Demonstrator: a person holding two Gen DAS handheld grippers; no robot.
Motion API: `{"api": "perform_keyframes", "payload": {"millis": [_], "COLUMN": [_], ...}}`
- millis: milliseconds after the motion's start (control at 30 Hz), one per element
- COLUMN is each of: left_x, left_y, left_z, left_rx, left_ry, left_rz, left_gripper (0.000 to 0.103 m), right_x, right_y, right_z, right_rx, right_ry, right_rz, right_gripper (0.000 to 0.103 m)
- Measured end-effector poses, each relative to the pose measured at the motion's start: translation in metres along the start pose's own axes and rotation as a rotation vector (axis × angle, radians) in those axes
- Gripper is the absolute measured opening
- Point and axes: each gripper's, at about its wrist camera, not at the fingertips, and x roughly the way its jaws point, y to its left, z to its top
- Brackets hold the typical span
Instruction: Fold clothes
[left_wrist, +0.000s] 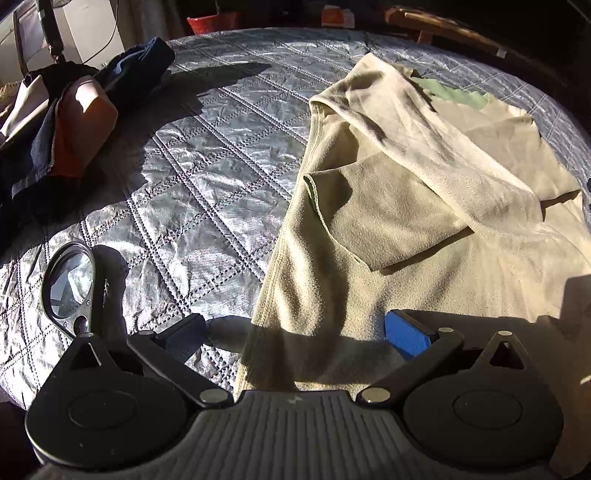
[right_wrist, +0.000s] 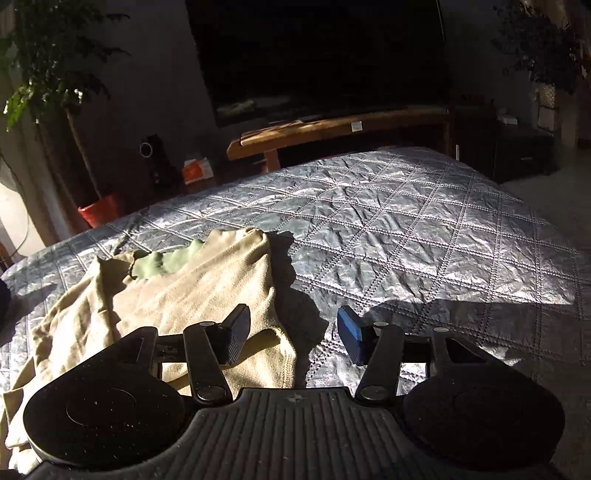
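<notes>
Nearest in the left wrist view, the left gripper (left_wrist: 295, 332) is spread wide, holding nothing. Its blue pads sit low over the near edge of a cream shirt (left_wrist: 388, 206): one pad lies over the bed cover at 9 o'clock of that edge, the other over the cloth itself. A small round mirror (left_wrist: 68, 284) is fixed to the gripper body at 10 o'clock. No readable writing shows on the gripper, only a small embossed star-like mark on its ribbed housing.

The shirt lies on the bed (left_wrist: 192, 177), on a silvery quilted cover stitched in diamonds. One sleeve is folded across the body, and a pale green lining (left_wrist: 450, 92) peeks out at the far end, toward 1 o'clock. A heap of dark clothes (left_wrist: 62, 125), navy with a pinkish-orange piece, sits well apart from the shirt at 10 o'clock near the bed's edge.

In the right wrist view, the right gripper (right_wrist: 293, 332) is also spread apart and empty. Its left pad hovers over the shirt's corner, and its right pad over bare cover. The rest of the shirt stretches away to 10 o'clock.

Beyond the bed stands a wooden bench (right_wrist: 332, 133) at 12 o'clock, with a small white tag too small to read. An orange box (right_wrist: 197, 170) has unreadable print. A red pot (right_wrist: 99, 210) holds a leafy plant at 10 o'clock. A large dark screen (right_wrist: 317, 55) fills the far wall.
</notes>
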Motion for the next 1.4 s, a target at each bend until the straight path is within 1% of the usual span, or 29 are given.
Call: {"api": "perform_keyframes", "payload": {"millis": [67, 133, 233, 300, 367, 400, 467, 500, 533, 600, 633, 667, 700, 767, 800, 833, 867, 900, 933, 967, 1000, 1033, 1100, 1167, 1200, 1233, 1300, 1333, 1400], "left_x": [0.000, -0.001, 0.000, 0.000, 0.001, 0.001, 0.001, 0.001, 0.002, 0.002, 0.003, 0.003, 0.003, 0.003, 0.003, 0.003, 0.003, 0.003, 0.003, 0.003, 0.003, 0.003, 0.002, 0.002, 0.002, 0.002, 0.002, 0.003, 0.003], "left_y": [-0.001, -0.002, -0.003, -0.003, -0.002, -0.002, -0.001, -0.001, -0.001, -0.001, -0.001, -0.001, -0.001, -0.001, -0.001, -0.002, -0.002, -0.002, -0.002, -0.002, -0.002, -0.003, -0.004, -0.004, -0.004, -0.004, -0.003, -0.003, -0.003], "left_z": [0.000, 0.000, 0.000, 0.001, 0.000, 0.001, 0.001, 0.001, 0.000, 0.000, 0.000, 0.000, 0.000, 0.000, 0.000, -0.001, -0.001, -0.001, -0.001, -0.001, -0.001, -0.001, -0.001, -0.002, -0.002, -0.002, -0.002, -0.002, -0.002], "left_rx": [0.002, 0.004, 0.001, -0.003, -0.007, -0.010, -0.013, -0.015, -0.018, -0.026, -0.031, -0.032, -0.033, -0.031, -0.031, -0.031, -0.030, -0.030, -0.029, -0.030, -0.031, -0.033, -0.034, -0.034, -0.034, -0.034, -0.033, -0.033, -0.033], "left_ry": [-0.002, -0.004, -0.005, -0.004, -0.002, -0.001, 0.000, -0.001, -0.001, 0.000, 0.001, 0.000, -0.001, -0.004, -0.006, -0.006, -0.007, -0.008, -0.009, -0.010, -0.010, -0.010, -0.011, -0.013, -0.013, -0.013, -0.014, -0.014, -0.013], "left_rz": [0.006, 0.011, 0.012, 0.011, 0.008, 0.007, 0.004, 0.003, 0.002, 0.001, 0.001, 0.001, 0.002, 0.003, 0.003, 0.003, 0.004, 0.005, 0.006, 0.006, 0.007, 0.008, 0.009, 0.010, 0.010, 0.009, 0.007, 0.006, 0.005], "left_gripper": [0.103, 0.103, 0.103, 0.103, 0.103, 0.103, 0.103, 0.103, 0.103, 0.103, 0.103, 0.103, 0.103, 0.103, 0.103, 0.103, 0.103, 0.103, 0.103, 0.103, 0.103, 0.103, 0.103, 0.103, 0.103, 0.103, 0.103, 0.103, 0.103], "right_x": [0.009, 0.032, 0.069, 0.084, 0.095, 0.100, 0.111, 0.114, 0.113, 0.114, 0.114, 0.114, 0.113, 0.107, 0.104, 0.101, 0.101, 0.103, 0.105, 0.108, 0.115, 0.120, 0.130, 0.140, 0.144, 0.149, 0.162, 0.167, 0.174], "right_y": [-0.002, 0.002, 0.017, 0.020, 0.020, 0.020, 0.021, 0.020, 0.014, -0.007, -0.016, -0.019, -0.020, -0.011, -0.010, -0.010, -0.008, -0.004, 0.000, 0.005, 0.011, 0.016, 0.020, 0.020, 0.019, 0.020, 0.027, 0.031, 0.032], "right_z": [0.018, 0.037, 0.052, 0.055, 0.054, 0.054, 0.054, 0.053, 0.052, 0.052, 0.051, 0.049, 0.048, 0.051, 0.054, 0.058, 0.062, 0.066, 0.070, 0.074, 0.077, 0.080, 0.084, 0.087, 0.088, 0.089, 0.088, 0.086, 0.085], "right_rx": [0.021, 0.009, -0.098, -0.124, -0.125, -0.126, -0.127, -0.116, -0.060, 0.129, 0.197, 0.218, 0.210, 0.109, 0.110, 0.113, 0.102, 0.083, 0.063, 0.042, 0.018, 0.004, 0.016, 0.053, 0.066, 0.055, -0.030, -0.079, -0.143], "right_ry": [0.004, 0.063, 0.140, 0.176, 0.206, 0.221, 0.252, 0.259, 0.250, 0.230, 0.222, 0.215, 0.206, 0.162, 0.140, 0.110, 0.095, 0.098, 0.101, 0.110, 0.133, 0.149, 0.158, 0.152, 0.148, 0.154, 0.188, 0.199, 0.191], "right_rz": [0.025, 0.054, 0.042, 0.044, 0.055, 0.060, 0.071, 0.078, 0.091, 0.112, 0.113, 0.103, 0.083, 0.023, 0.008, -0.006, 0.008, 0.039, 0.071, 0.098, 0.115, 0.124, 0.116, 0.097, 0.089, 0.075, 0.030, -0.001, -0.079], "right_gripper": [0.060, 0.059, 0.056, 0.055, 0.047, 0.040, 0.022, 0.001, 0.000, 0.000, 0.000, 0.000, 0.000, 0.000, 0.001, 0.006, 0.007, 0.012, 0.020, 0.026, 0.039, 0.046, 0.046, 0.043, 0.041, 0.034, 0.022, 0.021, 0.020]}}
